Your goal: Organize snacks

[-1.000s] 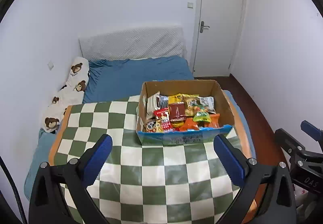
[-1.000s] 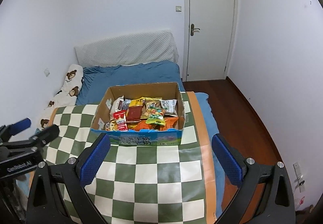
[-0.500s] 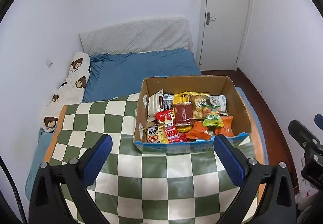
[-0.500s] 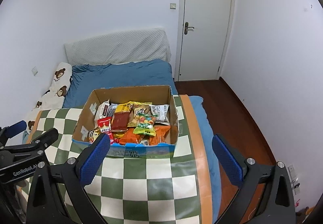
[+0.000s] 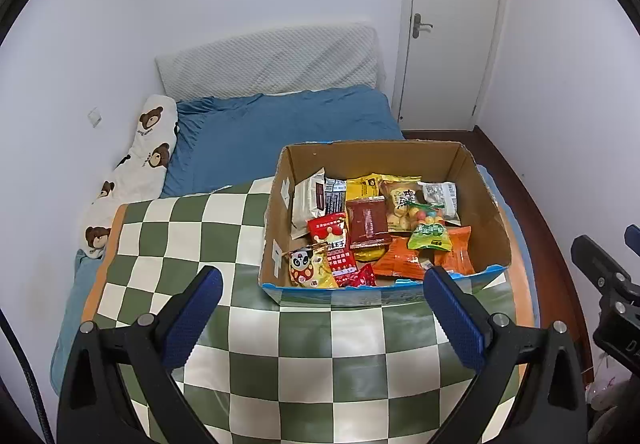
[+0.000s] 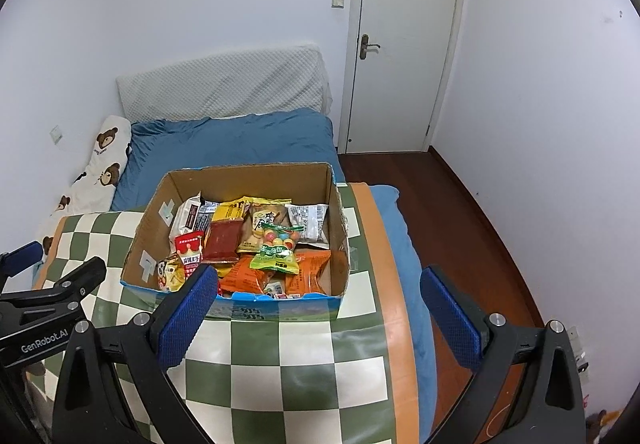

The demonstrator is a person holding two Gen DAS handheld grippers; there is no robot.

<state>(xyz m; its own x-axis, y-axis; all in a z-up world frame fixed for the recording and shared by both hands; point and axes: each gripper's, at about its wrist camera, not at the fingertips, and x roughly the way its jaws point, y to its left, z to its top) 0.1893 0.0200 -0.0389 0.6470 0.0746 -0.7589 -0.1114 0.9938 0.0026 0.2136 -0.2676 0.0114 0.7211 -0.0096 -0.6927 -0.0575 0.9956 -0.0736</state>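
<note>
An open cardboard box [image 5: 490,200] [image 6: 152,228] sits on a green-and-white checkered cloth [image 5: 224,240] [image 6: 312,356]. It holds several snack packets: a dark red packet [image 5: 366,222] [image 6: 222,240], orange packets [image 5: 400,264] [image 6: 308,268], a green candy bag [image 5: 428,230] [image 6: 276,256], a white packet [image 5: 306,200]. My left gripper [image 5: 320,308] is open and empty, in front of the box. My right gripper [image 6: 318,304] is open and empty, near the box's front wall. Each gripper shows at the edge of the other's view.
The cloth covers the foot of a bed with a blue sheet [image 5: 280,132] and a bear-print pillow [image 5: 148,140] along the left wall. A closed white door [image 6: 404,44] and wooden floor [image 6: 452,212] lie to the right.
Both grippers have moved forward and higher toward the box, which now looks larger and lower in both views. Both stay open.
</note>
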